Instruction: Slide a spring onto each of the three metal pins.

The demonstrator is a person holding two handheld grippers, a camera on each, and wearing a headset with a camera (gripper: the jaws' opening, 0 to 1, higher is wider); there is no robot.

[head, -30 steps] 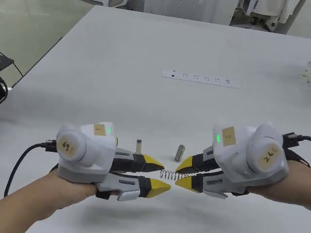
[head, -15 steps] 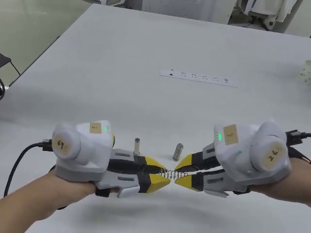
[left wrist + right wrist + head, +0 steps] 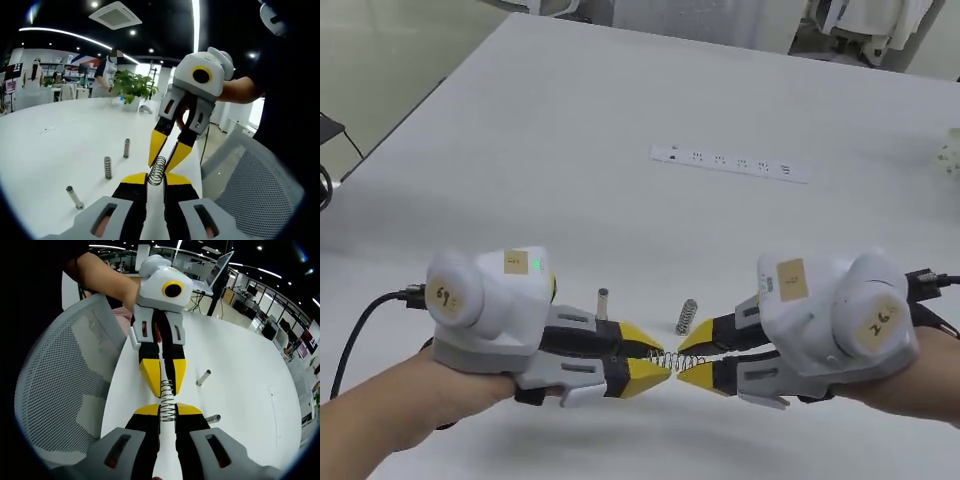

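A small coil spring (image 3: 672,360) hangs level above the white table (image 3: 620,120), held at both ends. My left gripper (image 3: 660,362) is shut on its left end and my right gripper (image 3: 684,361) on its right end, yellow tips almost meeting. In the left gripper view the spring (image 3: 156,170) sits between my left gripper (image 3: 156,177) and the right gripper (image 3: 161,162) opposite. Just beyond the tips stand a bare metal pin (image 3: 603,302) and a pin wearing a spring (image 3: 688,316). A further sprung pin (image 3: 126,148) stands behind the sprung pin (image 3: 107,167) and the bare pin (image 3: 74,196).
A white power strip (image 3: 732,163) lies farther back on the table. A black cable (image 3: 360,335) runs from my left gripper off the table's near left. A mesh chair back (image 3: 65,375) is below the table's near edge. A potted plant (image 3: 132,90) stands at the far end.
My left gripper, open a second ago, has shut on the spring's left end. The two grippers have drawn closer and the spring between them looks shorter.
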